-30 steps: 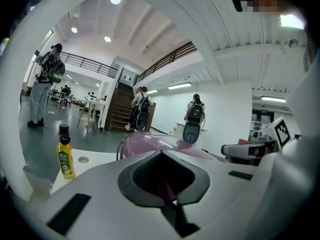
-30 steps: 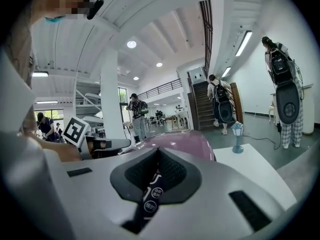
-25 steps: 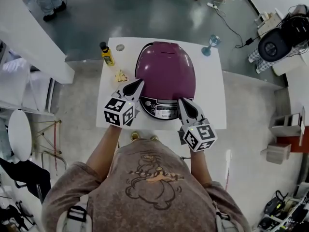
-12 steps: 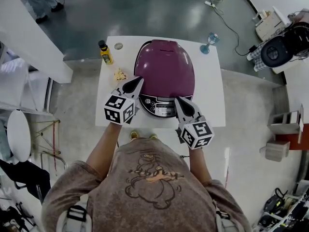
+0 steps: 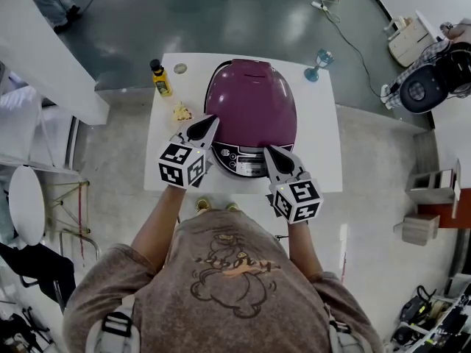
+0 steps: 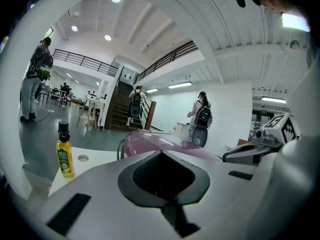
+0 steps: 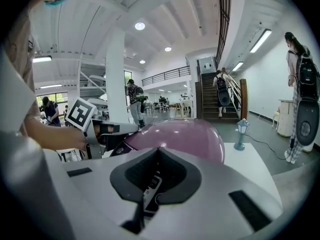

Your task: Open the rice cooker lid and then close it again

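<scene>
The rice cooker (image 5: pixel 252 109) stands on the table (image 5: pixel 324 145) with its lid down. The right gripper (image 5: pixel 270 151), jaws closed and empty, has shifted slightly inward across the cooker's front. The left gripper (image 5: pixel 212 121), also closed and empty, remains at the cooker's front-left. Opening appears not yet begun.

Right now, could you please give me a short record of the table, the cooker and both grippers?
rice cooker: purple, mid-table
lid: down, closed
control panel: on the cooker's front, facing the person
left gripper: jaws together, empty, tip by the cooker's left front
right gripper: jaws together, empty, tip at the panel's right end
contact with cooker: cannot tell for either gripper
oil bottle: upright, back left of the table
blue stemmed ornament: upright, back right corner
table: white
</scene>
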### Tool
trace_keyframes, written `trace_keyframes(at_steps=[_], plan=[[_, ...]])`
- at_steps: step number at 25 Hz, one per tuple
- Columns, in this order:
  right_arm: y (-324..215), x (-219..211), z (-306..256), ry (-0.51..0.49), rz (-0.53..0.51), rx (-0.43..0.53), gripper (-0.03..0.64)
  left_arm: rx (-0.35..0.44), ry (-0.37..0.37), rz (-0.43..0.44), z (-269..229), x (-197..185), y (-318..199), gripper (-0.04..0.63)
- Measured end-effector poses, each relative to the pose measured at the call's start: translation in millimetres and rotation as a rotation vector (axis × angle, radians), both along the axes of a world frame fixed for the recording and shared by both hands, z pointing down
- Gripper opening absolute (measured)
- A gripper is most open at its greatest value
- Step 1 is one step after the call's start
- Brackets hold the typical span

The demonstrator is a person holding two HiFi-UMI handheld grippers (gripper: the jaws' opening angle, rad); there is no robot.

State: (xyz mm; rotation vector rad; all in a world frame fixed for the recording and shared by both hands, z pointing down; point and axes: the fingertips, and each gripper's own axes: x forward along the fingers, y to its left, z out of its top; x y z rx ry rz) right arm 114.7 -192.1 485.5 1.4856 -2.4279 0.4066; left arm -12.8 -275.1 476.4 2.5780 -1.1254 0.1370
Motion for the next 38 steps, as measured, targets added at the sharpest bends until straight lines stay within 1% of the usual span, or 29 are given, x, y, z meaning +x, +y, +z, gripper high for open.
trace_keyframes(at_steps=[4, 7, 15, 25, 30, 38], plan=[[0.0, -3.9, 3.9, 0.032, -0.021, -0.027, 0.003, -0.002, 0.006, -0.005, 0.2, -1.4, 0.3, 0.020], [-0.1, -3.7, 4.5, 0.018, -0.026, -0.036, 0.003, -0.005, 0.009, -0.007, 0.5, -1.2, 0.3, 0.020], [2.3, -4.2, 3.6, 0.058, -0.033, -0.018, 0.002, -0.006, 0.006, -0.011, -1.2, -0.6, 1.6, 0.020], [7.5, -7.6, 4.6, 0.092, -0.058, 0.008, 0.000, -0.008, -0.025, -0.006, -0.5, 0.2, 1.7, 0.021], [8.3, -8.5, 6.8, 0.104, -0.071, -0.008, -0.001, -0.004, -0.037, -0.001, 0.2, 1.2, 1.0, 0.020], [7.2, -8.2, 8.5, 0.083, -0.076, -0.061, -0.002, -0.005, -0.042, -0.008, -1.8, 1.5, 0.4, 0.021]])
